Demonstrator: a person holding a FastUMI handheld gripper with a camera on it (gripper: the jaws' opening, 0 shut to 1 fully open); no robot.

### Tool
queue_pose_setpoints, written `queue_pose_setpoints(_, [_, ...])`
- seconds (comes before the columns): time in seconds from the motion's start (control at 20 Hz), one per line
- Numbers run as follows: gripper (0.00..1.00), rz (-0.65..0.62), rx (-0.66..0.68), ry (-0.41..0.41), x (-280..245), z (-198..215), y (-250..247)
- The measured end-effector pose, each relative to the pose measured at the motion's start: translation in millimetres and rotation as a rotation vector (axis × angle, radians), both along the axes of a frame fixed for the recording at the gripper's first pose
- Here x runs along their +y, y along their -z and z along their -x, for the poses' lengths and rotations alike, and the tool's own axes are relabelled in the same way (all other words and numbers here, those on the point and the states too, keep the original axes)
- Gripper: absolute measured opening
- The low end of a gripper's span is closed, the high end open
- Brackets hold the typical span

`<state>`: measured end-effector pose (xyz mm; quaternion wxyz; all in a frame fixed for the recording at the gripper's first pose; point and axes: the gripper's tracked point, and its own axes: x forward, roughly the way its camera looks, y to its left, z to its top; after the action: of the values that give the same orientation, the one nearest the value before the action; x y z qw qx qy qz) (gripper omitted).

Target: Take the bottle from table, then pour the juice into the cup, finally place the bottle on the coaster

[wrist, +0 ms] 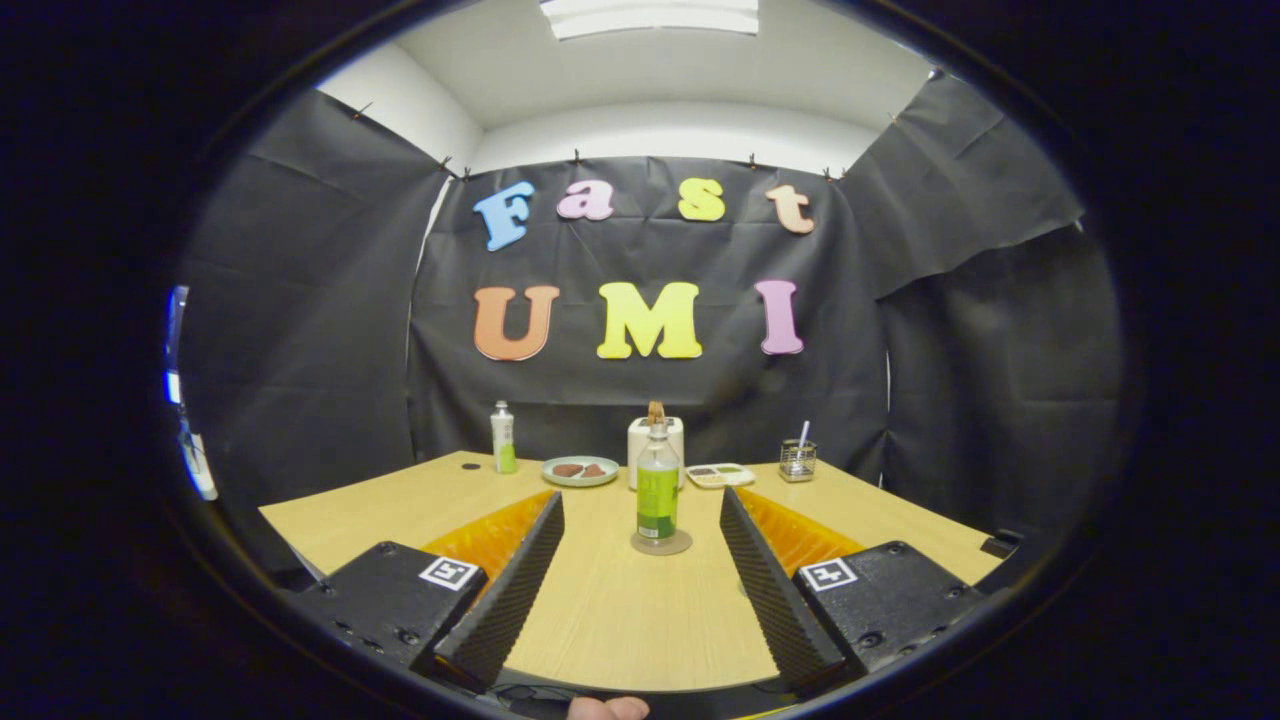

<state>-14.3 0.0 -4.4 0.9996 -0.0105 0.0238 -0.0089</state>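
Note:
A clear bottle [657,488] with a green label and a pale cap stands upright on a round coaster [661,544] in the middle of the wooden table [610,620]. It sits just ahead of my fingertips, in line with the gap between them. My gripper [641,498] is open, its two ribbed black fingers [510,590] spread wide and touching nothing. A small glass cup [797,460] with a thin stick in it stands far back on the right, beyond the right finger.
Along the table's far edge stand a white-and-green bottle [502,437], a plate [580,471] with brown pieces, a white toaster-like box [655,438] right behind the bottle, and a small white tray [720,475]. A person's fingertip [608,708] shows below the fingers.

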Motion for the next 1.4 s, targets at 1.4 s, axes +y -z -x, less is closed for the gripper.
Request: queue_pose_setpoints(1.4, [1.0,-0.004,0.018,-0.001,-0.6,-7.3,0.7])
